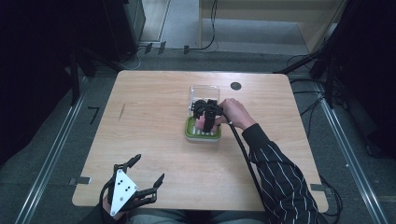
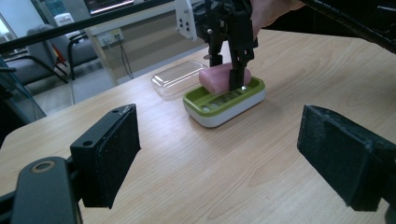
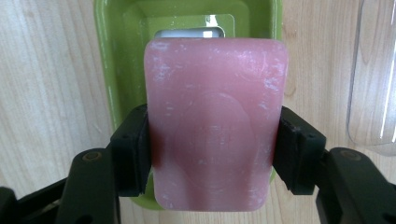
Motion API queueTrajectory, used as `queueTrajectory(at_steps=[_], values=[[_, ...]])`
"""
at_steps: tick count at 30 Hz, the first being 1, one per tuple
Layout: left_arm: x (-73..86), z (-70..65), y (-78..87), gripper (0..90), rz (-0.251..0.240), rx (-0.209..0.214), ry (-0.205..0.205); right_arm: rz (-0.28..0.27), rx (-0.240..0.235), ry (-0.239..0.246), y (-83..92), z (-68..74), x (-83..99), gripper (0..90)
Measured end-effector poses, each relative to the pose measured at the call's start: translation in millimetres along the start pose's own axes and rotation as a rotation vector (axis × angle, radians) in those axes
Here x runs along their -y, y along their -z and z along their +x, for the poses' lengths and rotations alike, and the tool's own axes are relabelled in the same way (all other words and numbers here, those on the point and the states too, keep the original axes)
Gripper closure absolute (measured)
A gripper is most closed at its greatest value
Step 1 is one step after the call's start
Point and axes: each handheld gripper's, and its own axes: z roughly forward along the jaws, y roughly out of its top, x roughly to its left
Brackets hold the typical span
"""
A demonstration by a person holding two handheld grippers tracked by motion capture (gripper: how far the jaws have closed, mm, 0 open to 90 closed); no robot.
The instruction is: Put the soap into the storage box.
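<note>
Right claw [image 1: 206, 122] first: we have it clamped on the soap [image 3: 215, 126], one pad on each long side, so the bar sits square between the jaws and cannot twist as it meets the dish. In the right gripper view the soap hangs straight over the dish [image 3: 116, 60], whose green rim frames it from nine o'clock round to twelve. We judge the bar to be at or just above the ribbed floor; contact itself we cannot tell.

Going down in size, the table [image 1: 154, 140] carries everything, with the work set a little past its centre. Our right hand [image 1: 236, 113] comes at the dish from three o'clock, which keeps the sleeve off the lid [image 1: 204, 91]. That clear lid lies flat at twelve o'clock of the dish, just beside it, parked where it blocks nothing yet is close for closing later.

Left claw [image 1: 152, 175] waits at seven o'clock of the dish, well apart, jaws spread and empty. We hold it back near the table edge because this step needs one claw only.
</note>
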Motion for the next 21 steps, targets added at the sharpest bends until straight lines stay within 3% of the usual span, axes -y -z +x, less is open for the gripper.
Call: queueTrajectory(at_steps=[21], values=[[0.1,0.1,0.5,13.6,-0.002,-0.001,0.002,0.003,-0.019,0.015,-20.2,-0.9,-5.9,38.9]])
